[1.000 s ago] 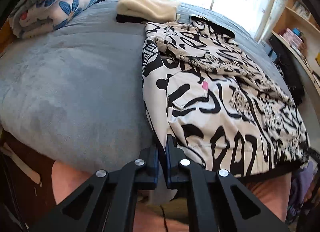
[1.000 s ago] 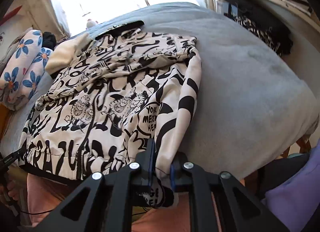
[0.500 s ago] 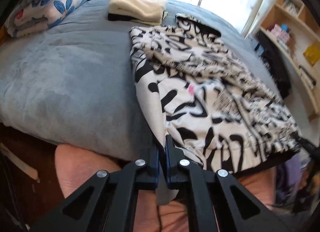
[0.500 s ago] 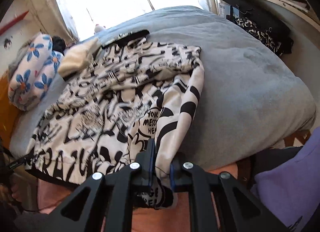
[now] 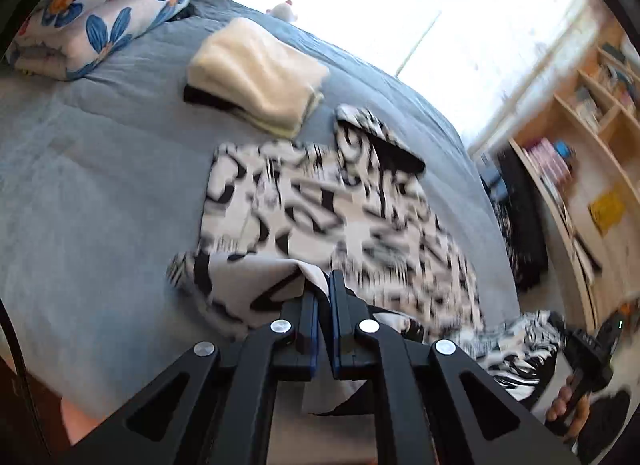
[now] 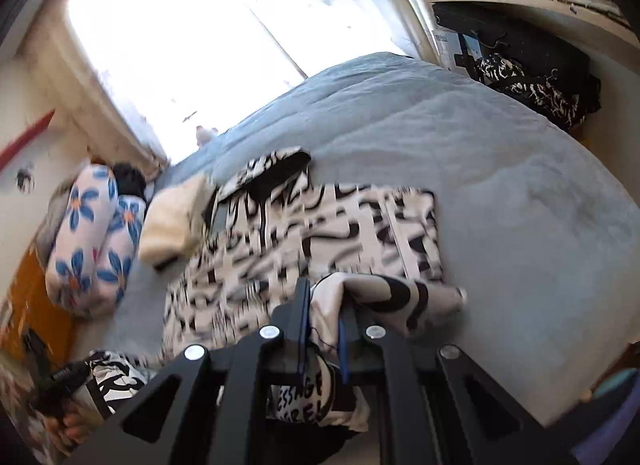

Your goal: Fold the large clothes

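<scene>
Since a second ago the printed jacket's (image 5: 320, 217) hem has been lifted off the near edge of the grey bed (image 5: 100, 201) and carried toward the cream folded stack (image 5: 256, 73), so the bottom-up fold looks under way. The left gripper (image 5: 324, 285) is clamped on one hem corner, and the right gripper (image 6: 324, 301) pinches the other.

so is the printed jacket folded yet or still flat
Mid-fold: the jacket has its near hem lifted off the bed, pinched in both grippers' jaws and doubling over.
</scene>
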`<move>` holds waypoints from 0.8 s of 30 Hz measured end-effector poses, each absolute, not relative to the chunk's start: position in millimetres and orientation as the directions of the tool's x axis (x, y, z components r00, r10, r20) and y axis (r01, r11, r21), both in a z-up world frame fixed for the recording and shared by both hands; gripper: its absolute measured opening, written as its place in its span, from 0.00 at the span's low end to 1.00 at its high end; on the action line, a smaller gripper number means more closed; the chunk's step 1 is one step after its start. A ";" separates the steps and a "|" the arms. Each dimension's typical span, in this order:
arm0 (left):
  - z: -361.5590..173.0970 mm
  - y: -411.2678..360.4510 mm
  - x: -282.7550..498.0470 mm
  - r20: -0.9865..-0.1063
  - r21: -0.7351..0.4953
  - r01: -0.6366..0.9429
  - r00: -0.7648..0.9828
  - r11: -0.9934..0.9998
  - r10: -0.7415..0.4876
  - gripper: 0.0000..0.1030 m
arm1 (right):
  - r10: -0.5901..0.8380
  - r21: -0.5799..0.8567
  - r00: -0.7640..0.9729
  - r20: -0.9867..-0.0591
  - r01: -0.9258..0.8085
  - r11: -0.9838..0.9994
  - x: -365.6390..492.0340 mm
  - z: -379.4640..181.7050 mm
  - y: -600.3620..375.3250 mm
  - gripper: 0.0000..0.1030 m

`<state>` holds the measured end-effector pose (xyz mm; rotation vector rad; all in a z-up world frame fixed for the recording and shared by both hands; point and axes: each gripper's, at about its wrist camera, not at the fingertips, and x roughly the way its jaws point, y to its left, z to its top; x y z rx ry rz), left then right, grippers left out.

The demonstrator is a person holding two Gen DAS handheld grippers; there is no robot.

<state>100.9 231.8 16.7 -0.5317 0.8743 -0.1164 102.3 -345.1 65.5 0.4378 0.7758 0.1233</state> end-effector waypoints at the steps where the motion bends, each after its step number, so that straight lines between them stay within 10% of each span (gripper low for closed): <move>1: 17.9 233.9 110.9 -0.699 -0.487 -0.124 0.649 0.865 -0.300 0.02 | 0.263 0.435 0.710 -0.653 0.067 0.898 122.9 66.4 -347.3 0.11; 11: -9.6 237.3 264.9 -0.743 -0.428 -0.211 0.636 0.879 -0.208 0.07 | 0.282 0.469 0.626 -0.727 0.152 0.870 274.4 16.0 -347.5 0.24; 13: -24.3 237.1 297.3 -0.775 -0.410 -0.233 0.598 0.882 -0.203 0.17 | 0.309 0.484 0.592 -0.744 0.158 0.861 297.7 -2.7 -347.4 0.36; 17: -44.0 244.3 327.4 -0.793 -0.357 -0.275 0.594 0.893 -0.134 0.76 | 0.329 0.499 0.601 -0.729 0.137 0.856 316.1 -16.0 -351.2 0.55; 24: -74.7 250.0 355.1 -0.820 -0.305 -0.228 0.557 0.925 -0.133 0.79 | 0.290 0.399 0.517 -0.805 0.111 0.910 338.5 -60.6 -354.8 0.59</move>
